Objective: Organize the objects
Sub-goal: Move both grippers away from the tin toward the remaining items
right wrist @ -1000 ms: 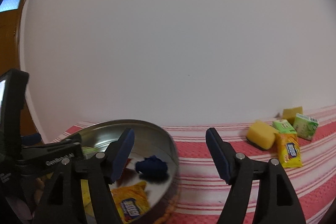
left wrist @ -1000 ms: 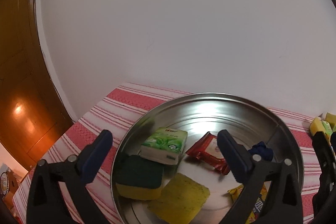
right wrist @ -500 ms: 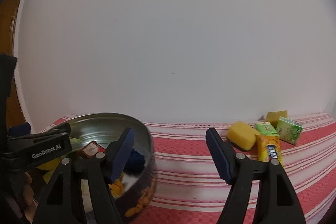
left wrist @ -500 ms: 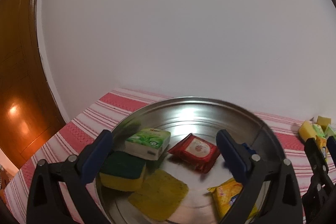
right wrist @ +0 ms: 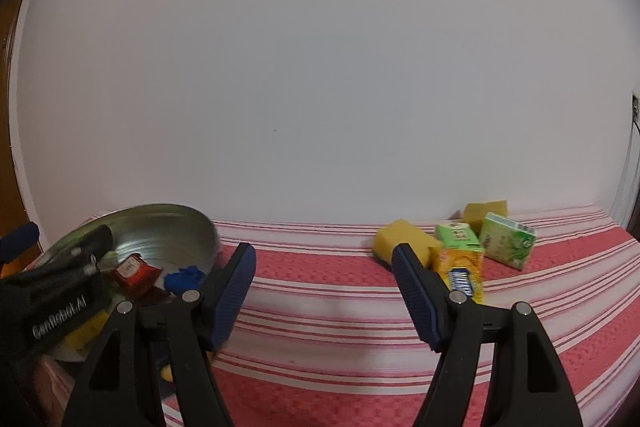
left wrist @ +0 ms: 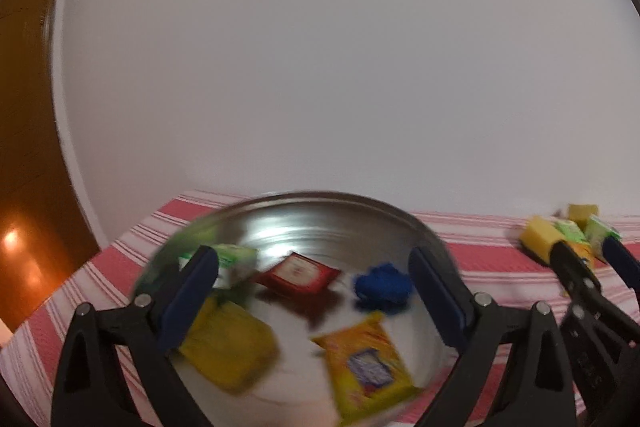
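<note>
Both tongs apart, gripping nothing.
Left gripper (left wrist: 314, 289) hovers over the pan (left wrist: 344, 205) holding a red packet (left wrist: 298, 273); right gripper (right wrist: 324, 281) hangs above striped cloth (right wrist: 320, 291), sponge (right wrist: 402, 237) far right.

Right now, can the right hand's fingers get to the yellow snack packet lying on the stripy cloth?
Probably yes. The right gripper is open and empty, and only bare striped cloth lies between it and the yellow snack packet, though a yellow sponge crowds its left side.
</note>
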The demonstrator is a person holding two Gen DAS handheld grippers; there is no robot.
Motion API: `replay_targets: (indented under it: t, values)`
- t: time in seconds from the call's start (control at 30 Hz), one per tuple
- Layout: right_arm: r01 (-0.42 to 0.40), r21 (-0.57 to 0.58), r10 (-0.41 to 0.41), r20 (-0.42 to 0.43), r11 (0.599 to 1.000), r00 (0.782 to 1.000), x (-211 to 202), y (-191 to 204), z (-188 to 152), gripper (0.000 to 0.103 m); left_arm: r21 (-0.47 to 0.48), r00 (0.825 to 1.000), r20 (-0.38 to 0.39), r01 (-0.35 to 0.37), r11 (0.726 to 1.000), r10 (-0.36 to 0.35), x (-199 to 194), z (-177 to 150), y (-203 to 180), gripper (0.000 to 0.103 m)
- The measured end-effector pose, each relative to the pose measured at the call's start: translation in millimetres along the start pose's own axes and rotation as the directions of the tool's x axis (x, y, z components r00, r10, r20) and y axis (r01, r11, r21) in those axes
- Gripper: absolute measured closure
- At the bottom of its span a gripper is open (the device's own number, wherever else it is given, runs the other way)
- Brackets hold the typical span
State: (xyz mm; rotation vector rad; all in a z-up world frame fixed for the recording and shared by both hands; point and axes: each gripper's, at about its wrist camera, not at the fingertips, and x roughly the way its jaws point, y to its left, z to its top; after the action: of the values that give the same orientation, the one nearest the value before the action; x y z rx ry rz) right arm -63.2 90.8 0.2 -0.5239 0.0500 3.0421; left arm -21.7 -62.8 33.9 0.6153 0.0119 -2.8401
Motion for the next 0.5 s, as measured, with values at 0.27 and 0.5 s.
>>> replay_targets:
  t: [0.27, 0.5]
  values:
    - [0.050, -0.004, -0.050, 0.000, 0.999, 0.999, -9, -35, 3, 0.030, 0.031, 0.998, -0.005, 0.066, 0.997, -0.065, -12, -11, -44, 0.006]
    - [0.082, 0.020, -0.082, -0.004, 0.996, 0.997, -11, -70, 1, 0.030, 0.063, 0.995, -0.022, 0.099, 0.993, -0.098, -20, -19, -77, 0.006]
